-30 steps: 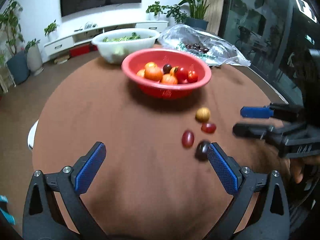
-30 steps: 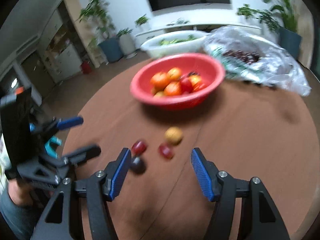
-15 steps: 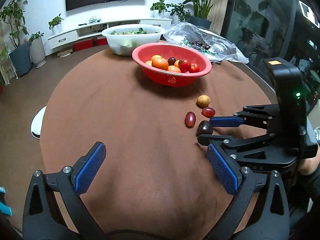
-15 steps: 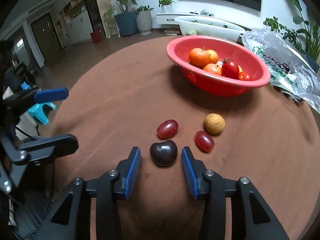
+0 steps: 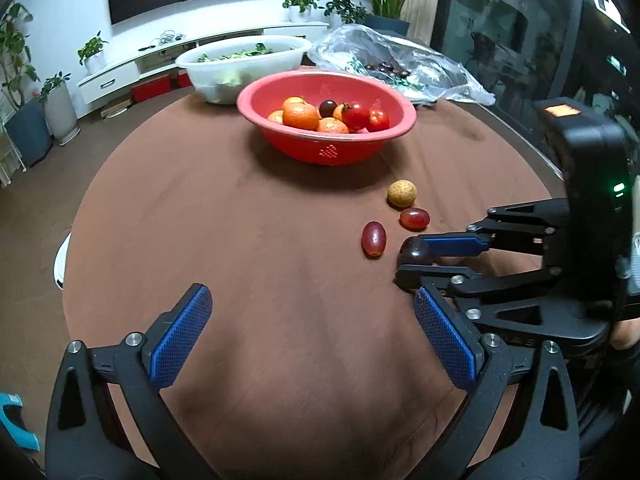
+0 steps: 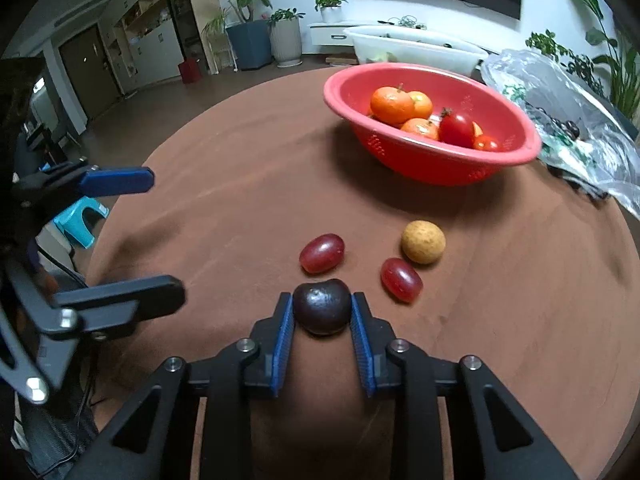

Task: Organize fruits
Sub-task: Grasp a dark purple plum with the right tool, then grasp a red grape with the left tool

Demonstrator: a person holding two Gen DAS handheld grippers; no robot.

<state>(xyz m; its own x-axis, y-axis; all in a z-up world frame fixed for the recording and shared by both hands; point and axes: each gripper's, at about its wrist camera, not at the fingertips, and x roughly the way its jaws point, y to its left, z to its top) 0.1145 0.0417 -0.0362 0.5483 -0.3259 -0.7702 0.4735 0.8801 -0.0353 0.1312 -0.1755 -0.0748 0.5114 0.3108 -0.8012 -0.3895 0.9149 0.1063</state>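
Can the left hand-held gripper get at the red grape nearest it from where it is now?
Probably yes. The left hand-held gripper is open, with bare tablecloth between it and that red grape. The right hand-held gripper, shut on the dark plum, sits close beside it, so clearance is tight.

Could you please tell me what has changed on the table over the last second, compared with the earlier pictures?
The right gripper came in over the loose fruit and closed on the dark plum, which it now pinches between its blue pads on the tablecloth. The left gripper stayed open and empty. The two red grapes, the yellow fruit and the red bowl kept their places.
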